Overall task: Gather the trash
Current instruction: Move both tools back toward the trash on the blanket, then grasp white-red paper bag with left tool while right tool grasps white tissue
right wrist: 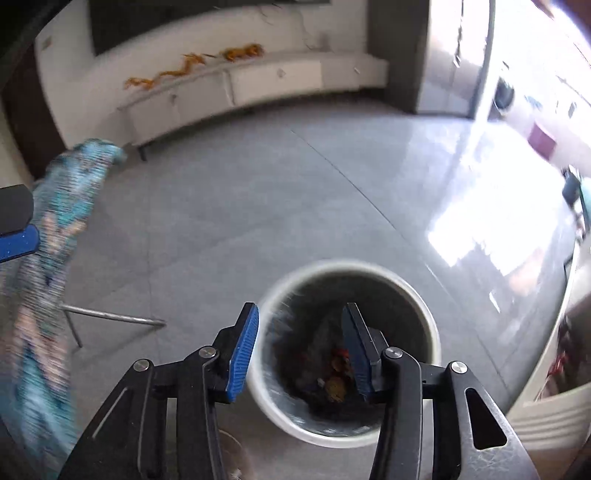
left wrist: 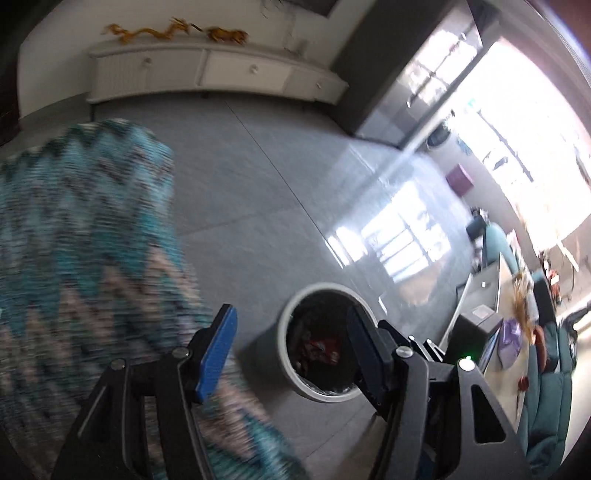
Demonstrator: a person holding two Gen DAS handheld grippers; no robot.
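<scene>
A round white trash bin (right wrist: 430, 325) with a dark liner stands on the grey floor, holding red and yellow wrappers (right wrist: 338, 373). My right gripper (right wrist: 299, 350) is open and empty, right above the bin's mouth. In the left wrist view the bin (left wrist: 284, 332) is at the lower centre, with red trash (left wrist: 321, 349) inside. My left gripper (left wrist: 288, 350) is open and empty, over the bin's left rim. One blue pad of the left gripper (right wrist: 18, 242) shows at the left edge of the right wrist view.
A teal zigzag cloth (left wrist: 85, 240) hangs at the left, over a metal-legged frame (right wrist: 110, 317). A white sideboard (left wrist: 207, 70) with orange dragon figures (left wrist: 155, 31) lines the far wall. A table with clutter (left wrist: 517, 332) and teal seating are at the right.
</scene>
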